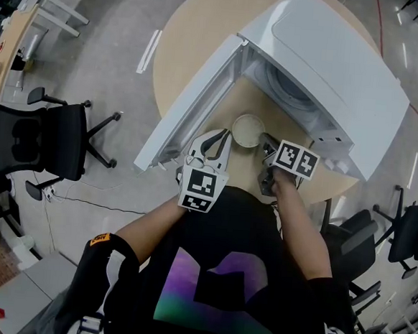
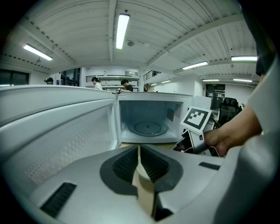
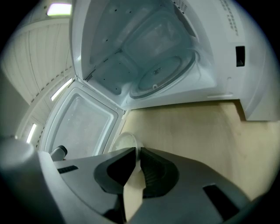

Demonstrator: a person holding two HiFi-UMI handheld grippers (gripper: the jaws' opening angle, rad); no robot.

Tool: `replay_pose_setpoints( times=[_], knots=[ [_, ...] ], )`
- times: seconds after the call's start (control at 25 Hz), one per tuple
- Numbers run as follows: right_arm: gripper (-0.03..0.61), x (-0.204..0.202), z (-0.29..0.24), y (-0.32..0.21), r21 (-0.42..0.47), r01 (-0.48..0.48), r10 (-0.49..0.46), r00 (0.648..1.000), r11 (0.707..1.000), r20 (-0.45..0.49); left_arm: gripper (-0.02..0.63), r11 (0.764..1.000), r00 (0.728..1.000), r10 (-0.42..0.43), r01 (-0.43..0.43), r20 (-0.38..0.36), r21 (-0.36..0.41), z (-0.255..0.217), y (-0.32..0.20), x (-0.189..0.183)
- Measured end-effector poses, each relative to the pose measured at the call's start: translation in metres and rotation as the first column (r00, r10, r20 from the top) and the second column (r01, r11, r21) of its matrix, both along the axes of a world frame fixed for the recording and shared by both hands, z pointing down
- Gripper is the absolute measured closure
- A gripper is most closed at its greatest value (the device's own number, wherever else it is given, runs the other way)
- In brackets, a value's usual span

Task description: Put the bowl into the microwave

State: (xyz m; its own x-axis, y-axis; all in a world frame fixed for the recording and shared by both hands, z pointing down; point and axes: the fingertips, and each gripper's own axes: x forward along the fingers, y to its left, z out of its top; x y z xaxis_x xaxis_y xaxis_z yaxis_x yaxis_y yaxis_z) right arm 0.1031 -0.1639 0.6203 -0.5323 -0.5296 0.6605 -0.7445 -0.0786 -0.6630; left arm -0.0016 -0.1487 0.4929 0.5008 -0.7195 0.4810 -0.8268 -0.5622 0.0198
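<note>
A pale round bowl (image 1: 248, 130) sits on the wooden table (image 1: 198, 25) just in front of the open white microwave (image 1: 333, 57). The microwave door (image 1: 192, 104) swings out to the left. My left gripper (image 1: 220, 139) sits at the bowl's left edge and my right gripper (image 1: 266, 143) at its right edge. In the left gripper view the jaws (image 2: 139, 148) are shut, tips together, with the microwave cavity (image 2: 148, 127) straight ahead. In the right gripper view the bowl (image 3: 124, 142) lies just beyond the shut right gripper (image 3: 138, 151). Nothing shows gripped.
The glass turntable (image 3: 162, 74) lies bare inside the cavity. Black office chairs (image 1: 38, 138) stand left of the table, another (image 1: 413, 233) to the right. A grey box (image 1: 22, 296) sits on the floor at lower left. People stand far back (image 2: 127, 85).
</note>
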Motion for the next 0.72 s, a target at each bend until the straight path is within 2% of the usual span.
replay_pose_setpoints(
  times=[0.36, 0.72],
  knots=[
    [0.541, 0.004, 0.0, 0.002, -0.028, -0.081, 0.083, 0.994, 0.996, 0.065, 0.566, 1.0, 1.0, 0.006, -0.005, 0.006, -0.011, 0.004, 0.0, 0.002],
    [0.541, 0.013, -0.016, 0.002, 0.001, -0.17, 0.169, 0.981, 0.985, 0.095, 0.566, 1.0, 1.0, 0.018, -0.018, 0.006, -0.01, 0.004, -0.002, 0.005]
  ],
)
